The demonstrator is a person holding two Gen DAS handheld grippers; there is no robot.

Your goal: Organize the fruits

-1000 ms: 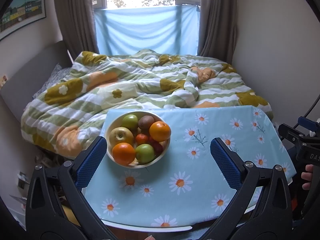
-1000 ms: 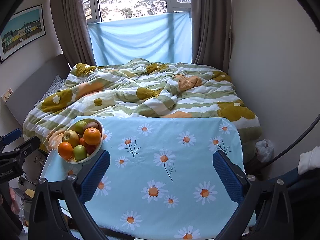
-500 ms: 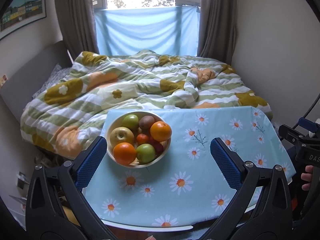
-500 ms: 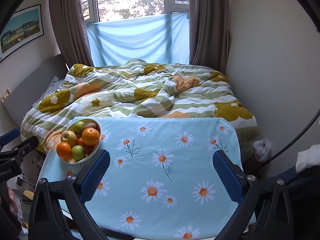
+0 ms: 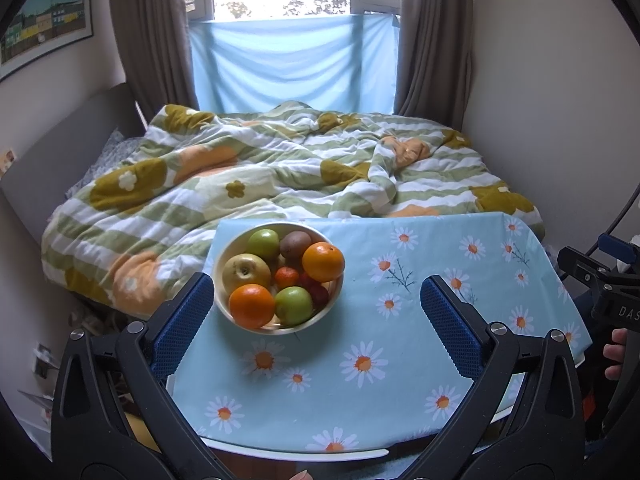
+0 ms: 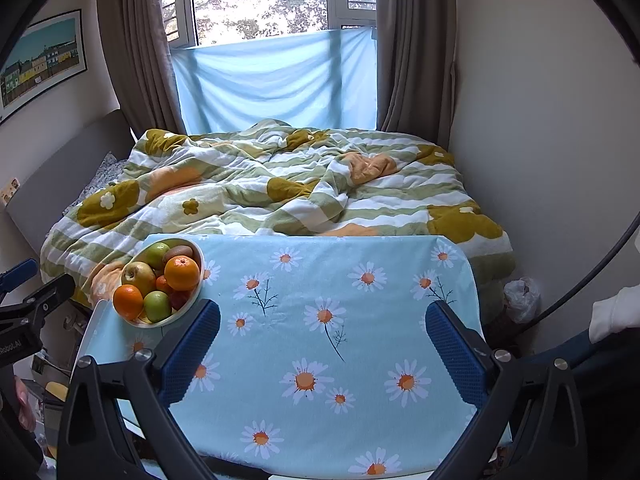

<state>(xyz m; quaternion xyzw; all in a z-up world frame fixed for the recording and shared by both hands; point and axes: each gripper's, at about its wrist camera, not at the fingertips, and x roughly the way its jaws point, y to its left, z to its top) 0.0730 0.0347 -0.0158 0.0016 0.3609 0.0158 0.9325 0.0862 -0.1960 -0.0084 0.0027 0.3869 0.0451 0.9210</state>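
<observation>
Left wrist view: the left gripper [image 5: 316, 308] hangs over the near edge of the counter [image 5: 400, 392] with its jaws spread wide and nothing between them. Just beyond its left jaw stands the bowl [image 5: 256, 326], on the counter's far left corner. All the fruit in sight lies heaped in it: a yellow apple [image 5: 245, 270], two oranges [image 5: 251, 305] [image 5: 323, 261], two green apples [image 5: 293, 304] [image 5: 263, 241], a kiwi [image 5: 295, 242], a small tangerine [image 5: 286, 277] and something red beneath. No fruit lies loose on the daisy cloth.

Right wrist view: the right gripper [image 6: 322, 336] hovers over the bare middle of the counter, well apart from the bowl, jaws likewise wide apart and empty.

This scene would fit either fruit gathered into the bowl already, or a full bowl waiting to be sorted out onto the cloth; the pictures do not settle which. If sorting is meant, the left gripper is the nearer one, and any grasp would need to come down from above on a top fruit, since the pile could roll.
</observation>
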